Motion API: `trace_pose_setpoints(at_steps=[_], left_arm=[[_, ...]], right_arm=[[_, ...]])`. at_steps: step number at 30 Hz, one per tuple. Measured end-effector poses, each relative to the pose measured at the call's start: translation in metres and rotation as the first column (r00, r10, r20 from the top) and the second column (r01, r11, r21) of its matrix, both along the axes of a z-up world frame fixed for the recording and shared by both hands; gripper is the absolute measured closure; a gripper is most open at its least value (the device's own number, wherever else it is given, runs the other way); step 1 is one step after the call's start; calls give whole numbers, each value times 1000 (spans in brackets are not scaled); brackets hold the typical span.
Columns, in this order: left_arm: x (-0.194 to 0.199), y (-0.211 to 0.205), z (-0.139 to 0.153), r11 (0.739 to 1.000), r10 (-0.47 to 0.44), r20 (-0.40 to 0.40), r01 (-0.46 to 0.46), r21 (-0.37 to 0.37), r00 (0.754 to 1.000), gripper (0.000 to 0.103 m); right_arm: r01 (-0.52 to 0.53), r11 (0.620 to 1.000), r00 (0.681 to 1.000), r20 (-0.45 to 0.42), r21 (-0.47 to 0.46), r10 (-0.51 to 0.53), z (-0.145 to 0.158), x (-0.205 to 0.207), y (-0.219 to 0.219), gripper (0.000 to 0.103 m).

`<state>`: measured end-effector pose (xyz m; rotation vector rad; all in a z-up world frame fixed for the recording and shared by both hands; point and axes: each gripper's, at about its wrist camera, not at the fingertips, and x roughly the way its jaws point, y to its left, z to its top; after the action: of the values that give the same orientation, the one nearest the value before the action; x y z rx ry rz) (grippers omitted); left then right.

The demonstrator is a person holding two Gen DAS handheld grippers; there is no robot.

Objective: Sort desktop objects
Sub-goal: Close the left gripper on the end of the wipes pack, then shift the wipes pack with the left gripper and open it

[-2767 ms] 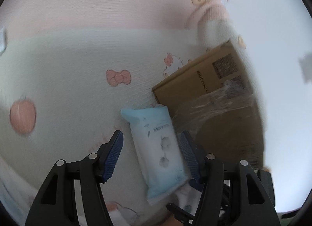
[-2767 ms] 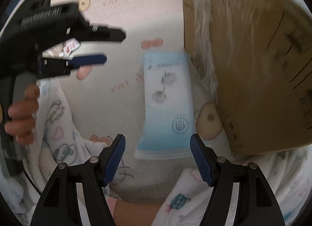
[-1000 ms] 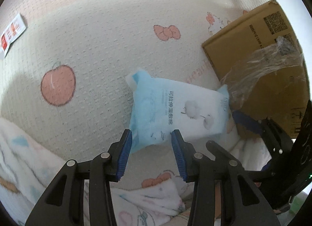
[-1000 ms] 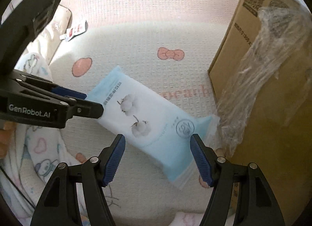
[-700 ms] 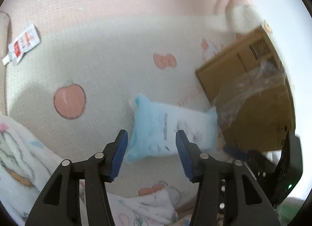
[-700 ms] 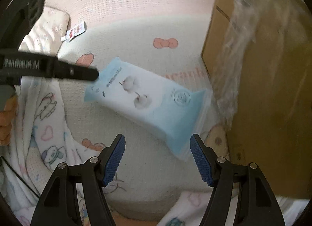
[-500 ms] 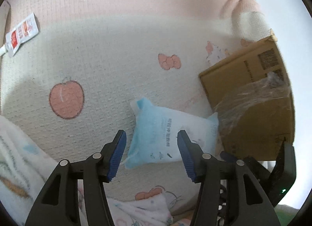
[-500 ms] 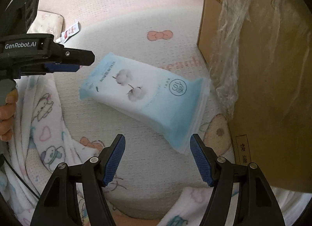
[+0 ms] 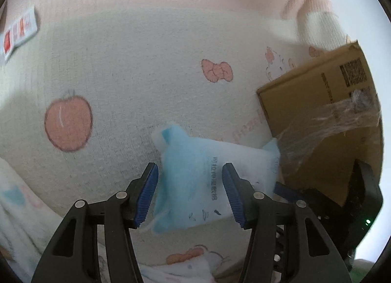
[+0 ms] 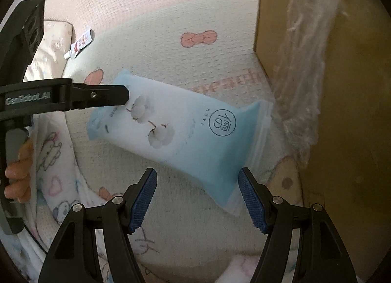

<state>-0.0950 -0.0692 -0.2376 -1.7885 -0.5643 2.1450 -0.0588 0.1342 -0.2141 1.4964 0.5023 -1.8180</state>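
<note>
The left tongs (image 9: 190,191) gape over one end of the pack (image 10: 180,134), holding nothing. The right tongs (image 10: 197,198) gape too, empty, at its other end. The pack lies flat on the mat (image 9: 136,68), one end near the box (image 10: 342,92). The step looks like lining up a grasp; next, close on the pack. The box crowds the right side; a sachet (image 10: 81,43) lies well apart.
</note>
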Motion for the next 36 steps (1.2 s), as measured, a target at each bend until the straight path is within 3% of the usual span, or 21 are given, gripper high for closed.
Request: trace_pose_setpoints(at_steps=[7,10,16,17,23,29,36], left_arm=[[6,-16,-5,996,89,36,-89,16,995,45],[12,-23,-4,992,122,40,-123,26,992,51],[10,-19,-6,995,89,46,-91,48,995,52],[9,-20,-8,994,93,51,-96,58,994,48],[9,-19,-11,992,93,37,-96,79,995,47],[11,-17,-6,993,88,11,-88,79,996,53],[19,-13,18,996,56,-74,-50,80,996,57]], right_arm=[[20,998,999,34,-55,-18,-1,-10,-9,25],[20,997,999,33,-71,-17,0,-10,-11,24],[4,997,999,42,-78,-1,-4,-10,-18,20],[-6,997,999,43,-72,9,-6,-10,-20,18],[-73,997,997,-11,-22,73,-11,-6,-29,14],[-121,992,991,-58,22,122,-16,-1,-36,14],[-131,989,987,-98,-63,125,8,6,-34,18]])
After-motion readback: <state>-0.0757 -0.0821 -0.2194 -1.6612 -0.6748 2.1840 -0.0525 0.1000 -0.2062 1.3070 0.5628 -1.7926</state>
